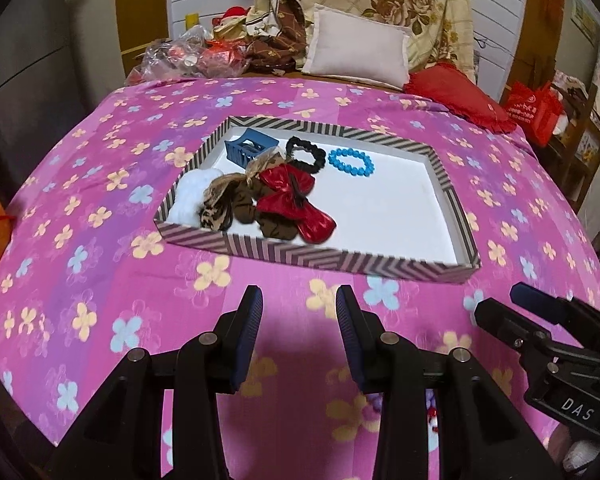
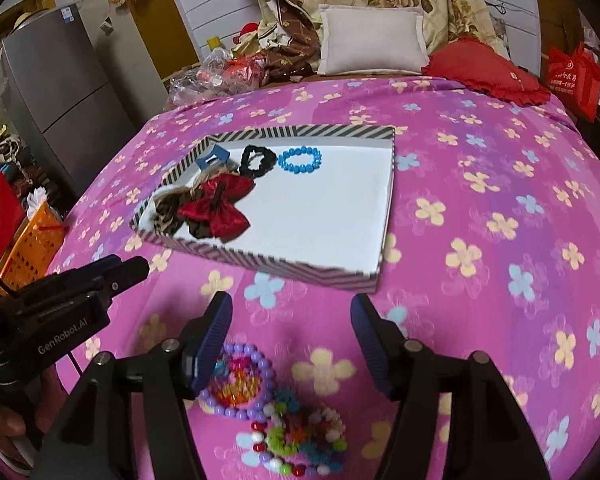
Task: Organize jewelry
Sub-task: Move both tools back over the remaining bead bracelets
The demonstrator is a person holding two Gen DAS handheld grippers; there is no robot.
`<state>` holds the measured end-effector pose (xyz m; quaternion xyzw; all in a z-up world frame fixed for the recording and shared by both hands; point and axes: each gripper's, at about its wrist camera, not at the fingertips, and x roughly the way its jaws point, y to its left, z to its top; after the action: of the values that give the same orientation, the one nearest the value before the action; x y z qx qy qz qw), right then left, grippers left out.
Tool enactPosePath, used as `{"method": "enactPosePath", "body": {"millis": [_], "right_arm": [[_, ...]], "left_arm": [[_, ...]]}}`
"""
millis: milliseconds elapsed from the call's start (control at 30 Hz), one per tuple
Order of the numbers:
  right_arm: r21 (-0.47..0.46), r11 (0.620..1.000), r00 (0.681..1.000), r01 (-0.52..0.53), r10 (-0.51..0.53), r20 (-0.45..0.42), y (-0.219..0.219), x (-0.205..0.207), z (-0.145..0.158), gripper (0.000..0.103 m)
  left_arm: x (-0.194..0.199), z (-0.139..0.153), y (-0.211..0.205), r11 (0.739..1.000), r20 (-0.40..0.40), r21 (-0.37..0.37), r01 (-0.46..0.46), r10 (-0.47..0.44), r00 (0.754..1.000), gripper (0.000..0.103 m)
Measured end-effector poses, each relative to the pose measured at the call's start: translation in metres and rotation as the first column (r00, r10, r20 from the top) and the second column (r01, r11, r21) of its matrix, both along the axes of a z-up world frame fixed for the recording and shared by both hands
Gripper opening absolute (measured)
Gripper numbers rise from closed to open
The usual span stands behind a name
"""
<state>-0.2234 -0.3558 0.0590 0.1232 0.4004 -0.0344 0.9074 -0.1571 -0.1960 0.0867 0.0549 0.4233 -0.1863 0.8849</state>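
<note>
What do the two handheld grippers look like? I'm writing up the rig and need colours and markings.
Both are matte black with silver pivot pins and ribbed dark-blue pads lining the jaws. The left gripper reads "GenRobot.AI" in pale lettering on its body, seen from the right wrist; the right gripper shows "DAS" in the left wrist view.

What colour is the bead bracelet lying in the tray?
Bright blue bracelet, clearest in the left wrist view.

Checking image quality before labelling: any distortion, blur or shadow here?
Left wrist view: fisheye bows the bedspread; left gripper casts a shadow. Right wrist view: same bowing; beaded bracelets soft and near the right gripper.
</note>
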Motion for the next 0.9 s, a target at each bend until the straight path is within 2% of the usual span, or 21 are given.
{"method": "enactPosePath", "body": {"millis": [433, 900], "right_arm": [[-0.024, 1.0, 1.0, -0.008, 0.008, -0.011, 0.009, -0.035, -0.004, 0.067], [-0.017, 0.998, 0.997, 0.063, -0.064, -0.038, -0.013, -0.086, -0.021, 0.068]], "left_arm": [[-0.033, -0.008, 0.004, 0.999, -0.011, 0.011, 0.036, -0.035, 0.999, 0.035], [-0.04, -0.033, 0.031, 0.999, -0.144, -0.052, 0.012, -0.02, 0.989, 0.035]]}}
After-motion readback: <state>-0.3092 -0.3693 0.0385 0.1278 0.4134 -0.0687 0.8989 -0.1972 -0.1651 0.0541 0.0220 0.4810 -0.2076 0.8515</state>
